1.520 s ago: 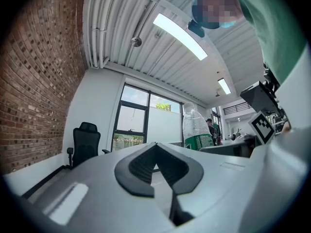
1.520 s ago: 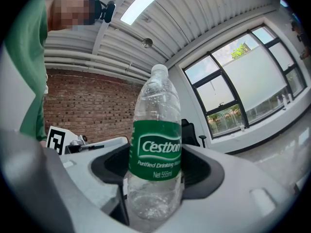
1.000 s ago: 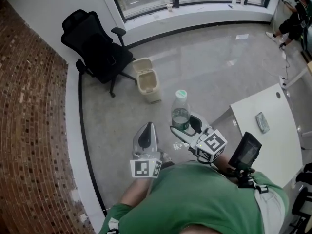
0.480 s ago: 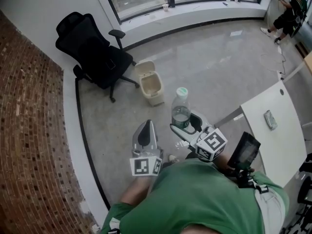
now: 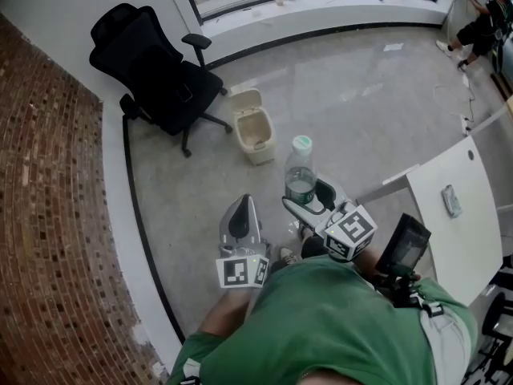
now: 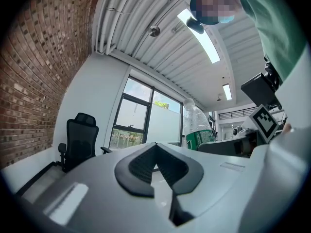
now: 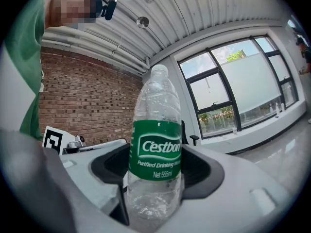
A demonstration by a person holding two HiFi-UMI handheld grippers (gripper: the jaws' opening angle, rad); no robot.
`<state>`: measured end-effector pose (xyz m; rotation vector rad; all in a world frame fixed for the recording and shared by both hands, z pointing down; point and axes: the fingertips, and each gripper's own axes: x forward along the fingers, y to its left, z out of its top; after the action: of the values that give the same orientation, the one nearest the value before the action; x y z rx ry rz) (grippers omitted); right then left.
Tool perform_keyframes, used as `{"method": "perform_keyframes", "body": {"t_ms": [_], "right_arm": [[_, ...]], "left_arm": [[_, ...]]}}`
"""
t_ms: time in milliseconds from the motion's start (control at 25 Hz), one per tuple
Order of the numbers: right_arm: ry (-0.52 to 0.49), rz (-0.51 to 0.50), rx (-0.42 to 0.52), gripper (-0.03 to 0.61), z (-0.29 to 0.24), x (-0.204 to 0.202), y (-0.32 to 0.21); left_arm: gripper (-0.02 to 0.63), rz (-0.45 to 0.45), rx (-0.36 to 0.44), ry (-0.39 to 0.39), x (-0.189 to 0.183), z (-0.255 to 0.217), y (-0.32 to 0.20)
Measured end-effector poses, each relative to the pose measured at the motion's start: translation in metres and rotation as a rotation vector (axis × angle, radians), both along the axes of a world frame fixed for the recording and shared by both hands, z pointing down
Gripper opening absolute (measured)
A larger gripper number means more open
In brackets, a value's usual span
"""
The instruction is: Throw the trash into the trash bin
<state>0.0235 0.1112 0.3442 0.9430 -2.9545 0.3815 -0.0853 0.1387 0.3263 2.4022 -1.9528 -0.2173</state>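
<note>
Right gripper view, right gripper (image 7: pixel 155 176) clamped round the lower body of an upright clear plastic water bottle with a green label (image 7: pixel 154 130), held forward at waist height, left gripper (image 6: pixel 155 160) alongside, jaws pressed together on nothing, cream plastic trash bin (image 5: pixel 254 131) on the grey floor ahead, well apart from the bottle, near a black office chair (image 5: pixel 152 70).

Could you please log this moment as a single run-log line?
right gripper: shut on bottle | left gripper: shut, empty | trash bin: on floor ahead, bottle not yet in

Your clear, green-labelled water bottle (image 5: pixel 300 175) stands upright, clamped in your right gripper (image 5: pixel 311 201), well apart from the beige, open-lidded trash bin (image 5: pixel 254 131) on the floor (image 5: pixel 361 111).
</note>
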Motion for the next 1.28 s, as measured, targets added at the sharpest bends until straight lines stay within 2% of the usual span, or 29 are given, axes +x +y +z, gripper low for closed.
{"method": "perform_keyframes", "body": {"t_ms": [440,720,1280], "right_arm": [[-0.027,-0.062,0.014,0.316,-0.004,-0.016,-0.075],[-0.046,-0.077,0.004,0.316,-0.003,-0.008,-0.132],[-0.059,-0.124,-0.011,0.315,0.006,0.010,-0.206]], "left_arm": [[0.006,-0.042,-0.010,-0.032,-0.010,-0.005,-0.070],[0.006,-0.060,-0.011,-0.069,-0.002,-0.010,-0.123],[0.006,-0.107,-0.023,-0.075,0.020,-0.006,-0.197]]}}
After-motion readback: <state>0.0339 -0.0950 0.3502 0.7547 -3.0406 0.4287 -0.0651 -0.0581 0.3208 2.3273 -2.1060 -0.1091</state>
